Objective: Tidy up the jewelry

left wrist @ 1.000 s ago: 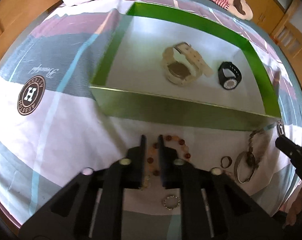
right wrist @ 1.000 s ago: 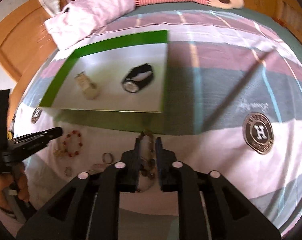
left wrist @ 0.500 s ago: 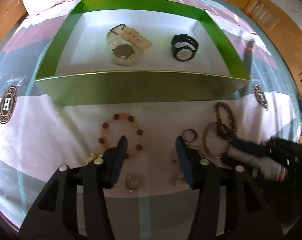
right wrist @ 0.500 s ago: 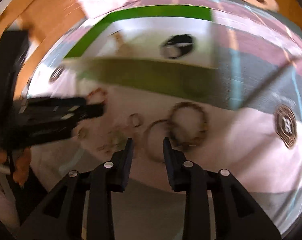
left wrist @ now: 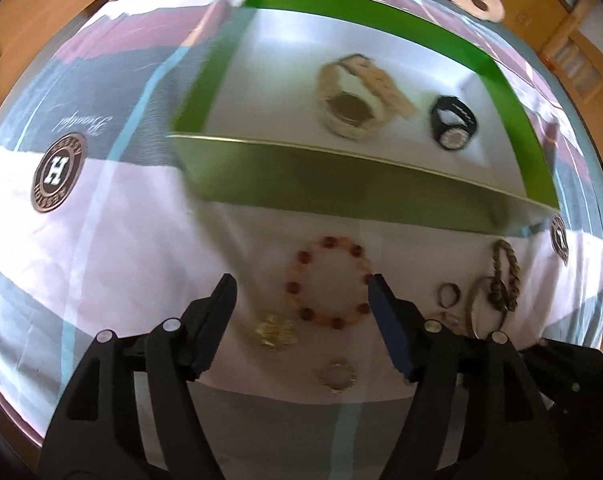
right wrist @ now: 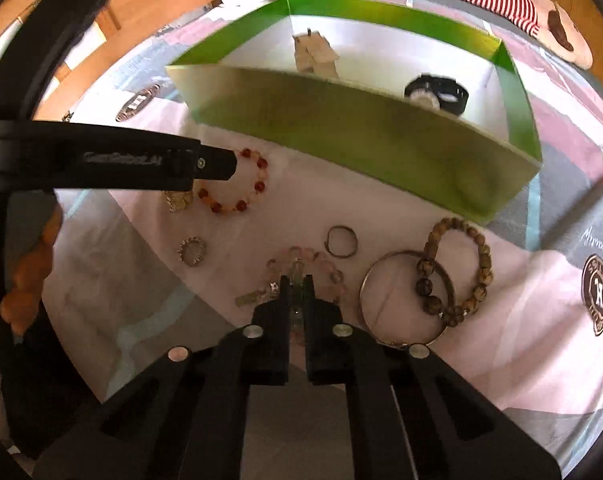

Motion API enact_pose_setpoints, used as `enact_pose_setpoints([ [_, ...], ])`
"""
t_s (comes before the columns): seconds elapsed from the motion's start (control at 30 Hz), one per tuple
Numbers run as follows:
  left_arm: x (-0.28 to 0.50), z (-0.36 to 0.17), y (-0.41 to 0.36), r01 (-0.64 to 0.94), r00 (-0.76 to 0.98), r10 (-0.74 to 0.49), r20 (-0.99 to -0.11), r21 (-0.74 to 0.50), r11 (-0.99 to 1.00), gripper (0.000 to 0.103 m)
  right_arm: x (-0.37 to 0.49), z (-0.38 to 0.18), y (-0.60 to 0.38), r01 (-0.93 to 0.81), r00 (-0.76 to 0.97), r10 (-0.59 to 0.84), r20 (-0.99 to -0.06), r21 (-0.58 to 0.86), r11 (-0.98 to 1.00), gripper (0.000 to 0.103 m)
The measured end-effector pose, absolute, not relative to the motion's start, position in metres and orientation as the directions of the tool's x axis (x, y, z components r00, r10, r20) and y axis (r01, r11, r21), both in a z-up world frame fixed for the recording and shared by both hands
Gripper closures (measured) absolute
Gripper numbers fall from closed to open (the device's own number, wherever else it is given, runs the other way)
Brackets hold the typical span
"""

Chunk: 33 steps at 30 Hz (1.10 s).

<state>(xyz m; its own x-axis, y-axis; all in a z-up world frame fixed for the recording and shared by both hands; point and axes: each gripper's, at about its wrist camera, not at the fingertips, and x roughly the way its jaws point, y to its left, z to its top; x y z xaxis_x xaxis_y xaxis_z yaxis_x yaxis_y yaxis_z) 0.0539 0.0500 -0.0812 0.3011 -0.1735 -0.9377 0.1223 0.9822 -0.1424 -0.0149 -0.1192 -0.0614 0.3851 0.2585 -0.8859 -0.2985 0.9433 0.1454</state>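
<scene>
A green box sat on the bed, its tall near wall standing between the loose jewelry and the box floor. Inside lay a cream watch to the left and a black watch to the right, well apart. On the white sheet near the box lay a red bead bracelet, with a gold charm and a small sparkly ring nearer still. Farther right were a plain ring, a metal bangle and a brown bead bracelet that overlapped the bangle. A pale pink bracelet lay just left of the bangle.

A second before, the left tongs had stood nearly closed over the red bracelet; now their jaws were opening and wide, one finger on each side of it, not pressing it. The left view was blurred. The right tongs, which had been slightly apart over the brown beads, had shifted left and rolled, and now stood closed on the near edge of the pale pink bracelet, a strand pinched between the pads.

Both tongs pointed steeply down at the bed. In the right view the left tongs reached in from the left, a fingertip touching the red bracelet's left side, with a person's hand behind it.
</scene>
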Motion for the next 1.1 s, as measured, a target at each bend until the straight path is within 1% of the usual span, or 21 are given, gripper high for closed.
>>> enact_pose_setpoints([
  [0.2,0.059,-0.082,0.066,0.066,0.300,-0.137,-0.944,-0.123,0.990,0.031,-0.012,-0.032,-0.147,-0.244,0.468,0.294,-0.833,0.197,0.949,0.098],
  [0.4,0.061,-0.089,0.066,0.057,0.283,-0.111,-0.953,-0.099,0.993,0.031,-0.008,-0.019,-0.172,-0.195,0.497,0.351,-0.793,0.292,0.936,0.098],
  [0.6,0.072,-0.103,0.058,0.043,0.256,-0.086,-0.963,-0.078,0.996,0.030,-0.007,-0.020,-0.169,-0.194,0.493,0.350,-0.797,0.291,0.937,0.098],
  [0.7,0.074,-0.105,0.054,0.051,0.262,-0.082,-0.962,-0.071,0.996,0.027,-0.012,-0.020,-0.171,-0.198,0.490,0.348,-0.799,0.287,0.937,0.098],
  [0.87,0.074,-0.106,0.045,0.074,0.270,-0.080,-0.959,-0.063,0.995,0.027,-0.010,-0.028,-0.169,-0.185,0.474,0.324,-0.819,0.268,0.946,0.098],
  [0.93,0.072,-0.105,0.039,0.099,0.279,-0.085,-0.956,-0.060,0.993,0.035,-0.009,-0.030,-0.170,-0.177,0.470,0.320,-0.823,0.267,0.947,0.098],
  [0.97,0.071,-0.105,0.035,0.112,0.289,-0.083,-0.954,-0.052,0.992,0.048,-0.009,-0.030,-0.171,-0.173,0.470,0.318,-0.824,0.267,0.948,0.098],
  [1.0,0.070,-0.104,0.032,0.127,0.297,-0.076,-0.952,-0.040,0.991,0.058,-0.009,-0.030,-0.171,-0.170,0.470,0.316,-0.824,0.266,0.949,0.098],
  [1.03,0.070,-0.104,0.028,0.143,0.307,-0.066,-0.950,-0.023,0.990,0.063,-0.008,-0.031,-0.171,-0.167,0.469,0.312,-0.826,0.264,0.950,0.098],
  [1.1,0.066,-0.103,0.021,0.161,0.315,-0.075,-0.946,-0.024,0.987,0.083,-0.008,-0.032,-0.171,-0.162,0.469,0.307,-0.828,0.261,0.952,0.098],
])
